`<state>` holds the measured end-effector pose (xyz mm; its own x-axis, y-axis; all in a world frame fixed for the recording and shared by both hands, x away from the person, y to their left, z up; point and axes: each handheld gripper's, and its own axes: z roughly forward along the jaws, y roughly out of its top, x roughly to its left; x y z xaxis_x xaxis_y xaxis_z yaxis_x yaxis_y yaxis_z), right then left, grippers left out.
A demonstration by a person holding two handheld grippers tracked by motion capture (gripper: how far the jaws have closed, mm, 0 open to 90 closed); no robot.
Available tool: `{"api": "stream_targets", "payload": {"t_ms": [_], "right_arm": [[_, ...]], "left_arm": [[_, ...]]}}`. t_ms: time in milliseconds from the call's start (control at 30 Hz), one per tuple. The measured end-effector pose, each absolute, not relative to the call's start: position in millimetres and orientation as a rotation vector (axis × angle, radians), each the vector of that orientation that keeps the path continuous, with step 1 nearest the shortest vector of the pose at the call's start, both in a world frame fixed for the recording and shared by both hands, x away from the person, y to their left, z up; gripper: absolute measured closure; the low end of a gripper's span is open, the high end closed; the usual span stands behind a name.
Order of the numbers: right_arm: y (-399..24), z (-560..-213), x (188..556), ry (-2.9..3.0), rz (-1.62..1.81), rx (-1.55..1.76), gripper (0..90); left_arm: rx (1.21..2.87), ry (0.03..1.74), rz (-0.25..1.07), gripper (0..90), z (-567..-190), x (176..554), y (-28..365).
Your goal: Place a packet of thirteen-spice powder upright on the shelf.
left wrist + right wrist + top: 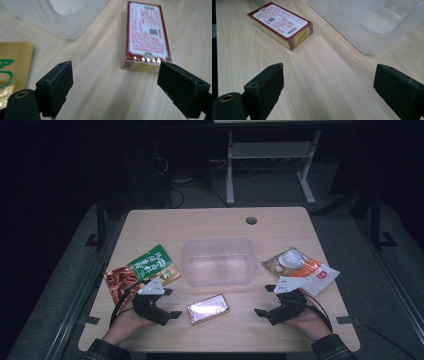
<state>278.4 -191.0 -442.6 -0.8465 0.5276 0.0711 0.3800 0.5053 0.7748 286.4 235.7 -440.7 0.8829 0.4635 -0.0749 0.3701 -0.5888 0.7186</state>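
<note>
A: We see a wooden surface (280, 222) from above. A clear bin (218, 261) sits mid-surface. Just in front of it lies a flat red box (208, 309), between our two hands.

B: Where are our grippers?

A: The left gripper (170, 302) rests left of the box, the right gripper (265, 301) right of it. Both sets of jaws stand wide apart, with nothing between them.

B: So the box looks like our first pick?

A: We judge so. It lies nearest both grippers, close to the left. To do it well, we should straddle its narrow width, lower the jaws until they flank both long sides, then close squarely so it doesn't pivot.

B: What do the gripper views add?

A: In the left gripper view the box (147, 40) lies ahead and right of centre, so we need to shift right before closing. A gold packet (13, 65) edge shows at left. In the right gripper view the box (280, 23) lies far off at upper left, with the bin (372, 22) wall at upper right.

B: And the high view?

A: It alone takes in a green pouch (154, 264), a red-brown pouch (120, 282) and orange-white packets (300, 267) at the sides.
</note>
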Motion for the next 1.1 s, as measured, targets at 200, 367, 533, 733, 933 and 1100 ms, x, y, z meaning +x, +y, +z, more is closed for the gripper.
{"api": "stream_targets", "payload": {"t_ms": [200,367,533,733,933,1100], "right_arm": [[-192,-444,279,2.574,1.256,0.779,8.9],[-194,-443,279,2.572,1.288,0.783,8.9],[-192,-442,278,2.58,1.296,0.762,9.0],[-191,-442,275,2.57,1.294,0.774,9.0],[-190,-444,275,2.576,1.284,0.784,9.0],[-191,-444,276,2.577,1.285,0.787,9.1]], "left_arm": [[2.284,0.588,0.138,12.5,-442,282,230],[2.285,0.58,0.124,12.2,-439,282,225],[2.29,0.548,0.126,12.2,-439,280,219],[2.281,0.521,0.113,12.1,-439,280,211],[2.289,0.51,0.103,12.2,-440,282,204],[2.308,0.505,0.105,12.2,-443,284,193]]}}
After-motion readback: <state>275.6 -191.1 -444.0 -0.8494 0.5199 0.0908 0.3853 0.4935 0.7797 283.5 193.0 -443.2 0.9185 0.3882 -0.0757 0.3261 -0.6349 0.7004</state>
